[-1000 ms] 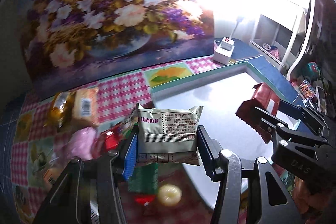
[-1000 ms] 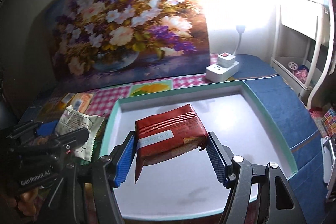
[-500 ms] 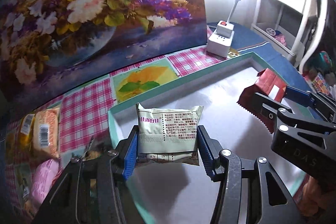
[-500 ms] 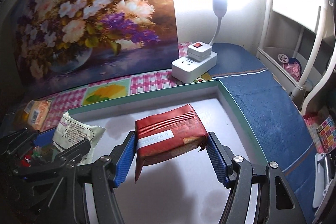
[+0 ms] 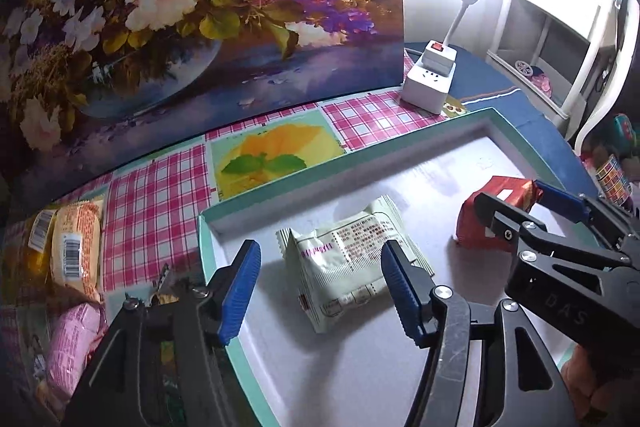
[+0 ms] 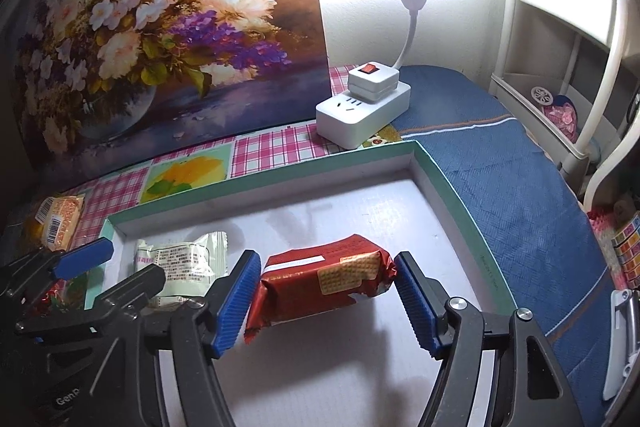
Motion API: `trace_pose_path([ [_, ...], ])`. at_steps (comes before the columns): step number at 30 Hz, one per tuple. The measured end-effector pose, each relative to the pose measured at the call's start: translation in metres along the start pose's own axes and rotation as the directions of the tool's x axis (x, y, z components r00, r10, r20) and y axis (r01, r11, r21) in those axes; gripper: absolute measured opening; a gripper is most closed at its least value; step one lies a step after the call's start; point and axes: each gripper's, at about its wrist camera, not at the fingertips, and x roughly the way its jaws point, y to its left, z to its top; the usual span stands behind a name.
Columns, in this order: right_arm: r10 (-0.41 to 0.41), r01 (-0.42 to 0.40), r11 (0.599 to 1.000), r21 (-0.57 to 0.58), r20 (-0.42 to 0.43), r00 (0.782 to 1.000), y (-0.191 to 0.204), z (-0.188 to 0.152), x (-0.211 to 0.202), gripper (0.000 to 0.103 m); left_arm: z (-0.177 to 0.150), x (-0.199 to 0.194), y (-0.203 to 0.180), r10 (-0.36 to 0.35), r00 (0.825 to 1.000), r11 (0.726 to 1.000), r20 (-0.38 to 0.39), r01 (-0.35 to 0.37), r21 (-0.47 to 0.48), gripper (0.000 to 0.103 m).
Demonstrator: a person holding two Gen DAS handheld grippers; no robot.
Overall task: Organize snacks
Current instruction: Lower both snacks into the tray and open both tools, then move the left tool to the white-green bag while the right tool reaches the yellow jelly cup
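A pale green snack packet (image 5: 352, 263) lies flat on the white floor of the teal-rimmed tray (image 5: 304, 179). My left gripper (image 5: 320, 291) straddles it with its jaws opening. The left pad stands clear of the packet and the right pad is at its edge. My right gripper (image 6: 326, 299) holds a red biscuit packet (image 6: 320, 283) low over the tray floor. Its jaws are just starting to open, and the blue pads still touch both ends. In the left wrist view the red packet (image 5: 496, 211) sits to the right, between the right gripper's fingers (image 5: 560, 195).
Left of the tray, an orange packet (image 5: 76, 247) and a pink packet (image 5: 70, 347) lie on the checked cloth. A white power strip (image 6: 360, 107) with a lamp stands behind the tray's far right corner. A flower painting (image 5: 180, 7) backs the table and a blue cloth (image 6: 520, 187) lies to the right.
Both grippers moved forward and down over the tray. The left one let go of the pale green packet, which now lies on the tray floor. The red packet rolled between the right pads.
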Motion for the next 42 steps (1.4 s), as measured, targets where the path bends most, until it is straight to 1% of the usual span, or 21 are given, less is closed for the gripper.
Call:
trace_pose_path([
  [3, -0.002, 0.002, 1.0, 0.005, -0.007, 1.0, -0.002, -0.005, -0.003, 0.074, -0.003, -0.007, -0.001, 0.007, 1.0, 1.0, 0.011, -0.007, 0.001, 0.064],
  [4, 0.0, 0.0, 1.0, 0.009, -0.009, 1.0, -0.003, -0.007, -0.004, 0.074, -0.005, -0.011, -0.001, 0.001, 1.0, 1.0, 0.019, -0.001, -0.001, 0.067],
  [5, 0.006, -0.006, 1.0, 0.012, -0.01, 1.0, -0.003, -0.009, -0.006, 0.075, -0.007, -0.014, -0.001, -0.006, 1.0, 1.0, 0.026, 0.006, -0.005, 0.074],
  [6, 0.011, -0.011, 1.0, 0.013, -0.008, 1.0, -0.003, -0.011, -0.009, 0.076, -0.008, -0.018, 0.0, -0.016, 0.999, 1.0, 0.035, 0.017, -0.011, 0.077],
  [7, 0.014, -0.014, 1.0, 0.01, -0.005, 1.0, -0.002, -0.012, -0.011, 0.077, -0.01, -0.021, 0.0, -0.023, 0.999, 1.0, 0.043, 0.024, -0.017, 0.084],
  [9, 0.017, -0.017, 1.0, 0.004, 0.003, 1.0, 0.001, -0.017, -0.018, 0.084, -0.014, -0.03, 0.004, -0.026, 0.998, 0.999, 0.064, 0.028, -0.037, 0.087],
  [11, 0.022, -0.022, 1.0, 0.002, 0.008, 1.0, 0.002, -0.021, -0.022, 0.087, -0.017, -0.037, 0.009, -0.022, 0.997, 0.998, 0.077, 0.027, -0.057, 0.093],
  [16, 0.041, -0.041, 0.999, -0.003, -0.003, 0.999, 0.008, -0.031, -0.028, 0.087, -0.03, -0.054, 0.032, -0.016, 0.996, 0.993, 0.089, 0.026, -0.111, 0.094],
  [23, 0.081, -0.082, 0.996, -0.031, -0.026, 0.996, 0.026, -0.046, -0.036, 0.087, -0.057, -0.087, 0.074, 0.062, 0.991, 0.985, 0.12, -0.041, -0.167, 0.095],
  [24, 0.085, -0.086, 0.996, -0.035, -0.027, 0.996, 0.028, -0.047, -0.037, 0.087, -0.06, -0.09, 0.08, 0.068, 0.991, 0.983, 0.119, -0.046, -0.178, 0.096],
  [25, 0.09, -0.091, 0.995, -0.041, -0.027, 0.996, 0.032, -0.049, -0.039, 0.087, -0.064, -0.094, 0.087, 0.073, 0.99, 0.98, 0.117, -0.05, -0.191, 0.1],
  [26, 0.092, -0.094, 0.994, -0.052, -0.027, 0.995, 0.036, -0.052, -0.041, 0.087, -0.07, -0.098, 0.096, 0.082, 0.99, 0.976, 0.116, -0.056, -0.211, 0.102],
  [28, 0.1, -0.101, 0.993, -0.066, -0.027, 0.995, 0.043, -0.055, -0.045, 0.087, -0.078, -0.104, 0.108, 0.103, 0.988, 0.97, 0.113, -0.074, -0.232, 0.102],
  [32, 0.136, -0.139, 0.985, -0.101, -0.033, 0.99, 0.061, -0.064, -0.054, 0.087, -0.106, -0.115, 0.131, 0.16, 0.983, 0.956, 0.086, -0.133, -0.263, 0.102],
  [36, 0.179, -0.185, 0.969, -0.161, -0.053, 0.982, 0.085, -0.077, -0.062, 0.088, -0.136, -0.12, 0.149, 0.188, 0.981, 0.941, 0.051, -0.165, -0.296, 0.102],
  [39, 0.218, -0.227, 0.951, -0.21, -0.068, 0.974, 0.102, -0.086, -0.068, 0.087, -0.154, -0.121, 0.161, 0.192, 0.981, 0.932, 0.028, -0.173, -0.319, 0.102],
  [42, 0.255, -0.269, 0.925, -0.269, -0.087, 0.963, 0.124, -0.098, -0.075, 0.087, -0.168, -0.125, 0.169, 0.189, 0.982, 0.926, 0.02, -0.171, -0.337, 0.102],
])
